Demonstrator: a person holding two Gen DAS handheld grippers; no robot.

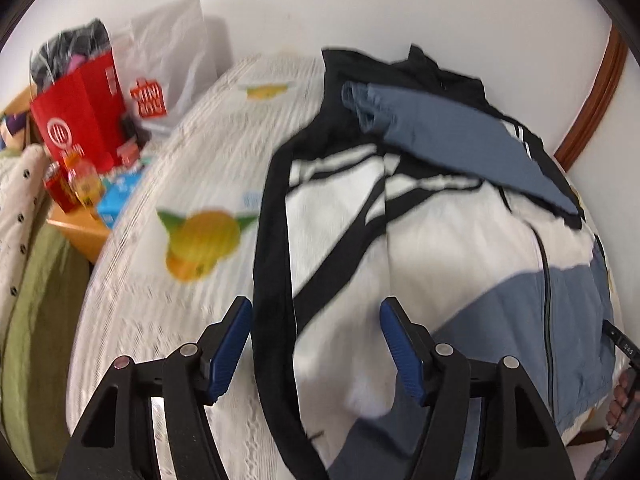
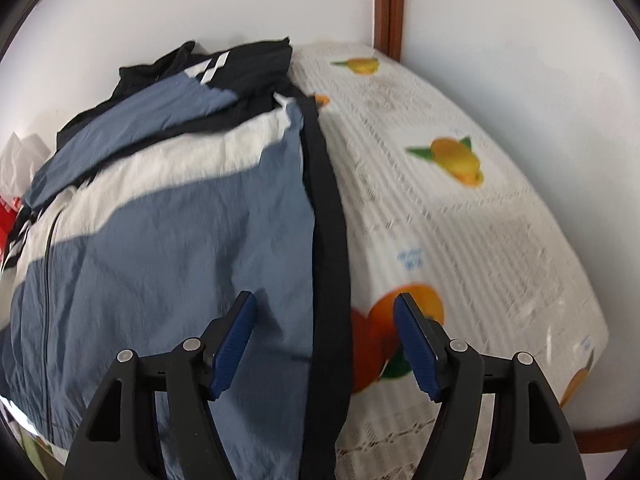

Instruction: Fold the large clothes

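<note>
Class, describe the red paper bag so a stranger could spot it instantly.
Start at the bed with the fruit-print cover. Beside its far corner stands a wooden side table crowded with items. The red paper bag is the tallest, white logo in front, dark clothing stuffed in its top.

We see a jacket (image 1: 420, 240) lying on the bed (image 1: 160, 280), a sleeve (image 1: 460, 136) folded across its far end. Left of the bed, bags (image 1: 80, 112) crowd a nightstand (image 1: 80, 232).

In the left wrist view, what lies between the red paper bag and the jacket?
Bare white bedspread with printed fruit separates the red paper bag from the blue, white and black jacket.
</note>
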